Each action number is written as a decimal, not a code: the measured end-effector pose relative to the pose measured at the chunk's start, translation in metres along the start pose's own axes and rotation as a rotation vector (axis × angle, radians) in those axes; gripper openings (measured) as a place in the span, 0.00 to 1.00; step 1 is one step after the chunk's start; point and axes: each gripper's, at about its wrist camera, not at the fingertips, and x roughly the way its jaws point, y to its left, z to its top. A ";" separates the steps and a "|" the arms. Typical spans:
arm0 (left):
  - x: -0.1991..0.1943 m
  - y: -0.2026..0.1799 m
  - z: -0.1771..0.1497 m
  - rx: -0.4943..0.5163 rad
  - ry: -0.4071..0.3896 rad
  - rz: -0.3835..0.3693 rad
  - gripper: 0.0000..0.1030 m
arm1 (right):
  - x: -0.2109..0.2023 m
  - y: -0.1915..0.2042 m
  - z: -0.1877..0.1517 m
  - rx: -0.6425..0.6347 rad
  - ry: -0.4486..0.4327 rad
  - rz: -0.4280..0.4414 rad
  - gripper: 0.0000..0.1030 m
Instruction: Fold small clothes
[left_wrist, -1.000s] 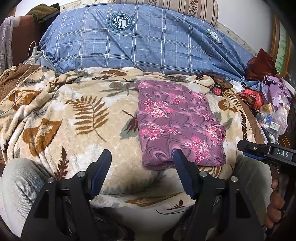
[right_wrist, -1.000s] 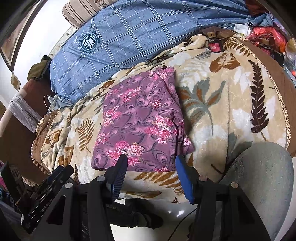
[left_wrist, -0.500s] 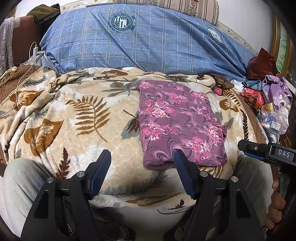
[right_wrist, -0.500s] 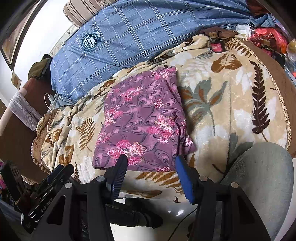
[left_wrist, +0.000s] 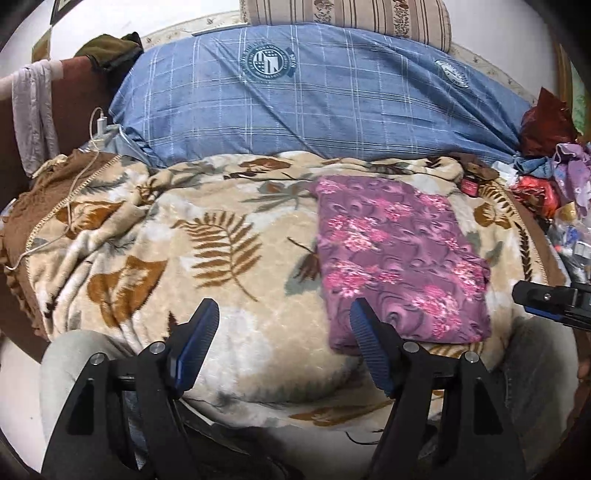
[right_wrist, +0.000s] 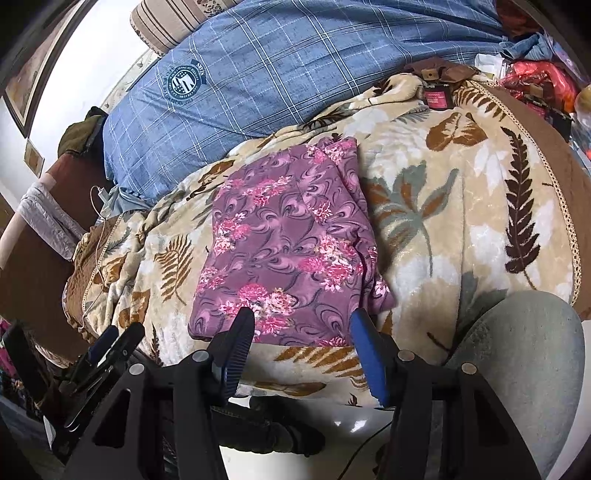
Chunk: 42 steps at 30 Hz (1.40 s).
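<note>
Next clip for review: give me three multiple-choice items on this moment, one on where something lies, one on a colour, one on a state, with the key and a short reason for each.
1. Where does the folded garment lie?
A. on the leaf-print blanket
B. on the blue checked pillow
C. on the floor

2. What colour is the folded garment?
A. plain green
B. purple with pink flowers
C. white with stripes

3. In what state is the right claw?
A. shut on the garment
B. shut on a white cable
C. open, holding nothing

Key:
1 A, the garment rests flat on the blanket, in front of the pillow.
2 B, both wrist views show purple cloth with pink blossoms.
3 C, its two fingers stand apart just short of the garment's near edge, with nothing between them.
</note>
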 end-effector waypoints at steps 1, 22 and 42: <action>0.000 0.001 0.000 -0.002 -0.004 0.004 0.71 | 0.000 -0.001 0.001 -0.003 0.002 0.001 0.54; -0.002 -0.023 0.005 0.096 0.118 0.009 0.73 | -0.011 0.008 0.002 -0.036 -0.022 -0.007 0.56; -0.013 -0.020 0.010 0.097 0.084 -0.017 0.74 | -0.010 0.020 0.003 -0.075 -0.024 -0.012 0.56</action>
